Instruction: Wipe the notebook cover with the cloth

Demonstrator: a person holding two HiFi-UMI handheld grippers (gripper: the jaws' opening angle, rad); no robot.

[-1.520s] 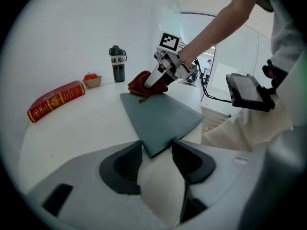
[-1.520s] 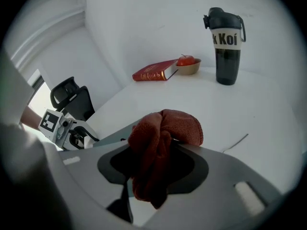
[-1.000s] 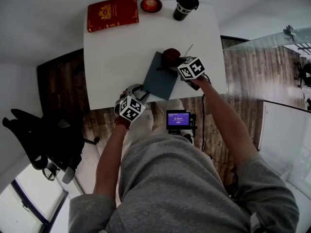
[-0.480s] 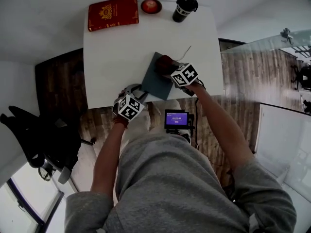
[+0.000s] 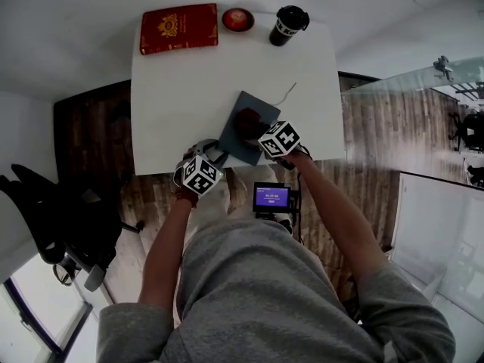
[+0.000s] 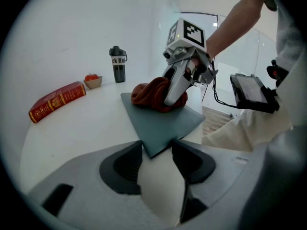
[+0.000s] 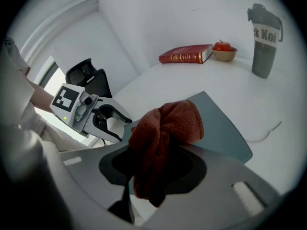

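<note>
A grey-blue notebook [image 5: 233, 141] lies slanted near the white table's front edge. My left gripper [image 6: 156, 150] stands over its near corner [image 6: 154, 145], which is wedged between the two fingertips, both touching it. A rust-red cloth [image 5: 243, 118] sits bunched on the middle of the cover. My right gripper [image 7: 153, 164] is shut on the cloth [image 7: 165, 128]; its jaws have just been closing further with the cloth between them. The left gripper view shows the right gripper [image 6: 173, 92] pressing the cloth [image 6: 151, 94] onto the notebook [image 6: 163, 121].
At the table's far side lie a red book [image 5: 179, 28], a small bowl with a red fruit [image 5: 237, 19] and a dark cup [image 5: 287, 23]. A thin cable [image 5: 286, 93] trails right of the notebook. A small screen [image 5: 271, 197] sits below the table edge, a black chair [image 5: 68, 225] at left.
My right gripper has dragged the cloth from the notebook's far right corner to the middle of the cover, toward the person. The left gripper has stayed at the near corner.
</note>
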